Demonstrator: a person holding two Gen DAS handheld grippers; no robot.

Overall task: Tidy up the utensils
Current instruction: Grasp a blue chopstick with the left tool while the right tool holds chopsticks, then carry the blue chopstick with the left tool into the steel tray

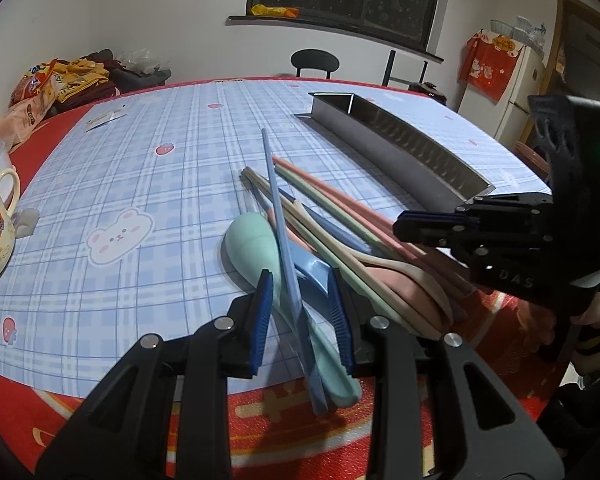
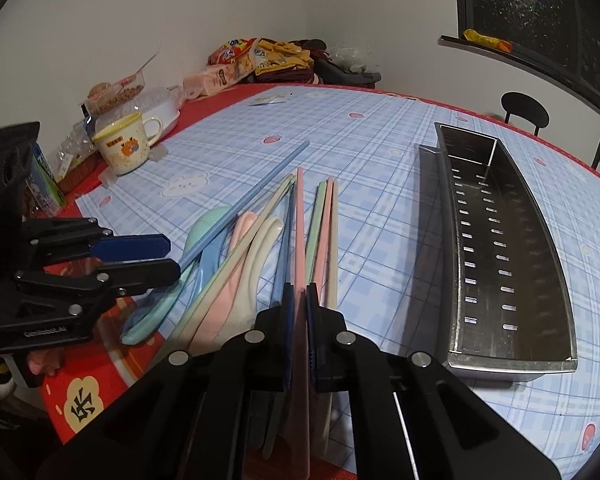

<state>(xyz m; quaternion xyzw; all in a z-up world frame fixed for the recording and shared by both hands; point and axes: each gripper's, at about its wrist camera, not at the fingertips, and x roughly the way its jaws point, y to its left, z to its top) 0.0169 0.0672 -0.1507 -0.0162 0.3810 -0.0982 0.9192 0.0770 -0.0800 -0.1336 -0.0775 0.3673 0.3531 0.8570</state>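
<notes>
While tilted downward, both claws [image 1: 301,312] [image 2: 299,312]

A: Where is there free room on the table [image 1: 100,184]?

B: The checked cloth left of the utensil pile [image 2: 260,248] lies bare up to the mug [image 2: 126,146] and the snack bags [image 2: 236,64] at the far edge.

A: And toward the metal tray [image 2: 539,240]?

B: A bare strip runs between the pile and the tray's near wall. The tray is empty inside. The left gripper [image 2: 172,256] and right gripper [image 2: 300,300] crowd the pile's near end
</notes>
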